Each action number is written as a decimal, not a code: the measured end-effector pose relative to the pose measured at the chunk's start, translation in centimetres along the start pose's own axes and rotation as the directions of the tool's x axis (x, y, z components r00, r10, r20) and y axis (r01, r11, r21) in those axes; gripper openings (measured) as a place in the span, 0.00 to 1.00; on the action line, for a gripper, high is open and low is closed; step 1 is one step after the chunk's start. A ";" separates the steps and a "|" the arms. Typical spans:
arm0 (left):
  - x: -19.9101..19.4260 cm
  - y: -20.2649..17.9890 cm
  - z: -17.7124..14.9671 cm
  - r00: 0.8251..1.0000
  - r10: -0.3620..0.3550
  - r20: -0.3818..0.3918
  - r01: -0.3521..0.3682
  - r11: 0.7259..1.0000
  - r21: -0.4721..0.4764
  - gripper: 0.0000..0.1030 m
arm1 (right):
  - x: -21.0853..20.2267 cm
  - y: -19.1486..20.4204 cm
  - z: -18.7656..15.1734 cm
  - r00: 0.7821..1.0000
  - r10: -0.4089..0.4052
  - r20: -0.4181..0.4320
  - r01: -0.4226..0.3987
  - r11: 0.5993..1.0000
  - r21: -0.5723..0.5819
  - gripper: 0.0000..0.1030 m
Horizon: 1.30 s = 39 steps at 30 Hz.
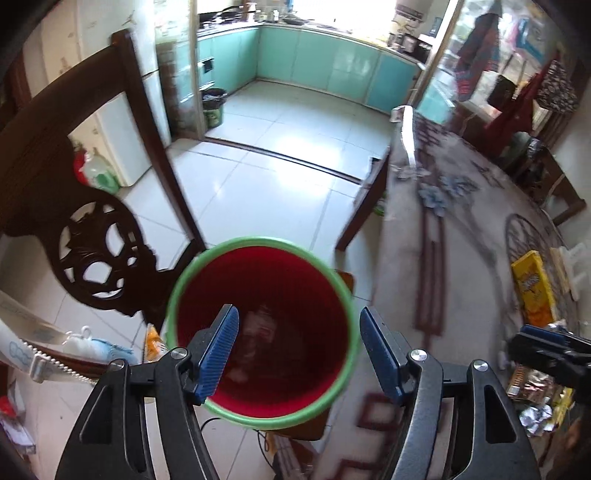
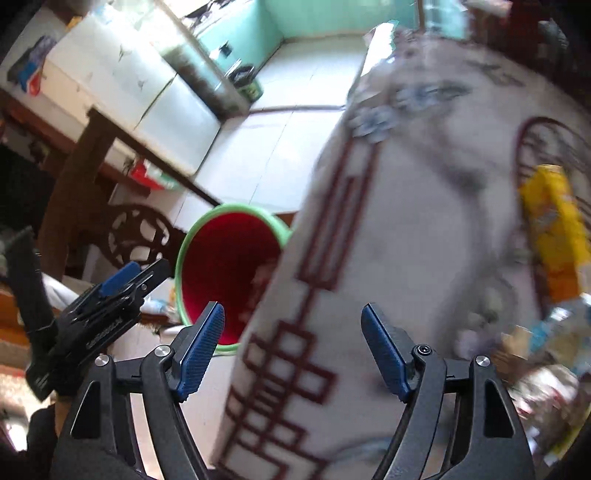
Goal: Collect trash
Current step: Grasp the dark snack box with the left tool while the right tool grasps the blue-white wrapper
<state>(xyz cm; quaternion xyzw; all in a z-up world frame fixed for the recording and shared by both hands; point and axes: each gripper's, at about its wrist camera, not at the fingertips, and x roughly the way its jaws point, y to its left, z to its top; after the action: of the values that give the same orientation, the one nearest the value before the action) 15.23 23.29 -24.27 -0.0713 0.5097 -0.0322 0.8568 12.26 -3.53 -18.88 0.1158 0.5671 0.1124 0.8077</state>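
1. At your 12 o'clock, locate the kitchen: turquoise cabinets (image 1: 317,70) under a bright window (image 1: 343,14).
2. Note the dark threshold strip (image 1: 280,157) crossing the pale tiled floor (image 1: 258,192).
3. At 9 o'clock stands a carved dark wooden chair (image 1: 74,206).
4. At 3 o'clock sits a table under a patterned cloth (image 1: 461,229).
5. A white refrigerator (image 1: 122,136) stands at 10 o'clock.

Glossy red plastic bin (image 1: 266,332) with a smooth green rim; dark carved wooden chair (image 1: 85,206), polished; patterned cloth over the desk (image 2: 406,229); glossy floor tiles (image 1: 280,155); ribbed blue pads (image 1: 218,354) on matt black jaws.
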 end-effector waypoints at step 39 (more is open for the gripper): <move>3.7 -30.1 -9.5 0.956 -0.180 -0.234 0.234 0.945 0.230 0.66 | -10.7 -21.2 -3.3 0.996 -0.065 0.062 0.069 0.995 -0.074 0.09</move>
<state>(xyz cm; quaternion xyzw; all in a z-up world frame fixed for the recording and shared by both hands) 9.18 -7.77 -27.32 -0.0100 0.5783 -0.1952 0.7921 6.65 -26.80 -17.08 0.0692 0.5418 0.1032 0.8313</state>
